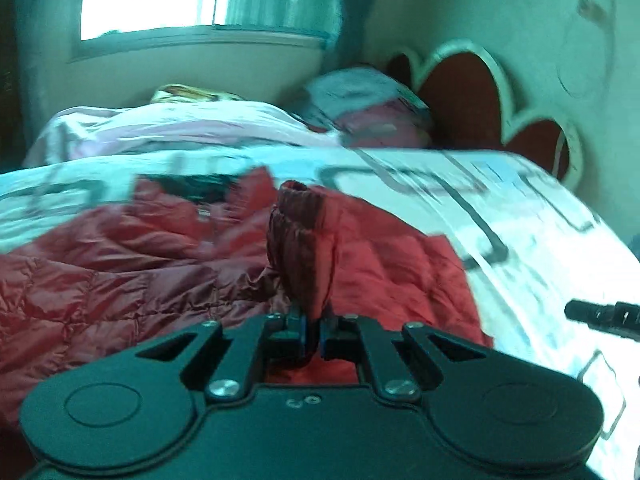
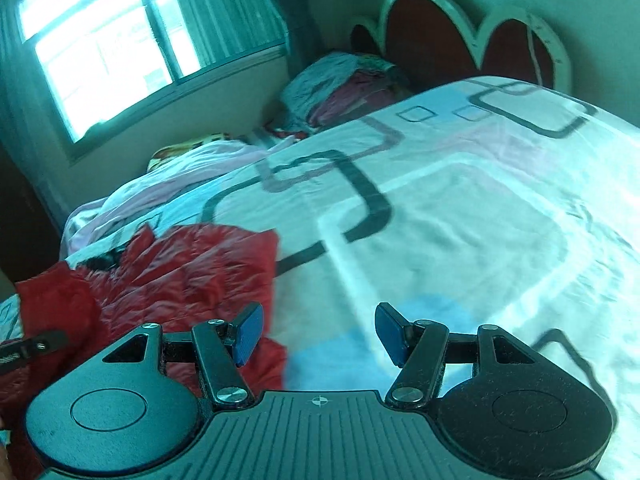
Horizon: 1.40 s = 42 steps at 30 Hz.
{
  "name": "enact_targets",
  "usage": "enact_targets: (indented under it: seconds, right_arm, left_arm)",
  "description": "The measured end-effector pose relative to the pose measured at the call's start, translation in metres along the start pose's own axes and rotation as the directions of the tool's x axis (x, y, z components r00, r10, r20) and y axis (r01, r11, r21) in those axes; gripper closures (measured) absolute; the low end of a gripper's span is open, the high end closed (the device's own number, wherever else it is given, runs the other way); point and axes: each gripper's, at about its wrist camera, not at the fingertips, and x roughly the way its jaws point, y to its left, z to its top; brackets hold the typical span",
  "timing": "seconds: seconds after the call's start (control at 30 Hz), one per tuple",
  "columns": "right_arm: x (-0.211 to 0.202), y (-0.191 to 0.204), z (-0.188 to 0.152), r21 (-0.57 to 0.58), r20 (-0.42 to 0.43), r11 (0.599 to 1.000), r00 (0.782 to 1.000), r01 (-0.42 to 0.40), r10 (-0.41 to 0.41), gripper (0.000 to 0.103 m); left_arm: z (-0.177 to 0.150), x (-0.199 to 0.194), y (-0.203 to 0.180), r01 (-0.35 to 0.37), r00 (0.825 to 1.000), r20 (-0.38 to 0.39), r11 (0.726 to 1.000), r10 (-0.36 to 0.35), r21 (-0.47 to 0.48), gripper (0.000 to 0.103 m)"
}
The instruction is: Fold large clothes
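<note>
A red quilted puffer jacket (image 1: 120, 264) lies crumpled on a bed. My left gripper (image 1: 313, 332) is shut on one sleeve (image 1: 308, 236), whose cuff end sticks up just past the fingers. In the right wrist view the jacket (image 2: 188, 272) lies at the lower left, and my right gripper (image 2: 316, 334) stands open over the bedspread with nothing between its blue pads (image 2: 249, 334). The right gripper's tip (image 1: 600, 314) pokes in at the right edge of the left wrist view. Part of the left gripper (image 2: 32, 346) shows at the left edge of the right wrist view.
The bedspread (image 2: 460, 220) is white with dark rounded squares and blue and pink patches. A pink sheet (image 1: 160, 128) and piled bedding (image 1: 360, 104) lie at the far side. A red scalloped headboard (image 2: 460, 28) stands against the wall, and a window (image 2: 100, 48) is at the left.
</note>
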Motion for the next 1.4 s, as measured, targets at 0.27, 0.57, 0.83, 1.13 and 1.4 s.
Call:
enact_targets:
  seconds: [0.27,0.57,0.83,1.13,1.4]
  right_arm:
    - [-0.014,-0.023,0.002,0.003,0.025,0.999,0.999,0.048,-0.048,0.015]
    - [0.008,0.02,0.007,0.018,-0.017,0.981,0.981,-0.194,0.195,0.03]
    - [0.091,0.079,-0.004,0.074,-0.21,0.942,0.919,-0.327,0.335,0.036]
    - [0.079,0.082,-0.006,0.014,-0.205,0.934,0.913,-0.357,0.352,0.088]
    - [0.091,0.08,-0.024,-0.067,-0.247,0.969,0.945,-0.236,0.214,0.091]
  left_arm:
    - [-0.011,0.029,-0.027,0.113,0.992,-0.06,0.993,-0.115,-0.039,0.012]
    - [-0.011,-0.049,0.068,-0.032,0.995,0.087,0.98,0.05,-0.196,0.055]
    - [-0.038,-0.067,0.186,-0.265,0.961,-0.011,0.913,0.276,-0.311,0.063]
    - [-0.048,-0.046,0.198,-0.234,0.972,-0.043,0.931,0.231,-0.28,0.063]
    - [-0.054,-0.018,0.182,-0.248,0.968,-0.074,0.956,0.239,-0.157,0.061]
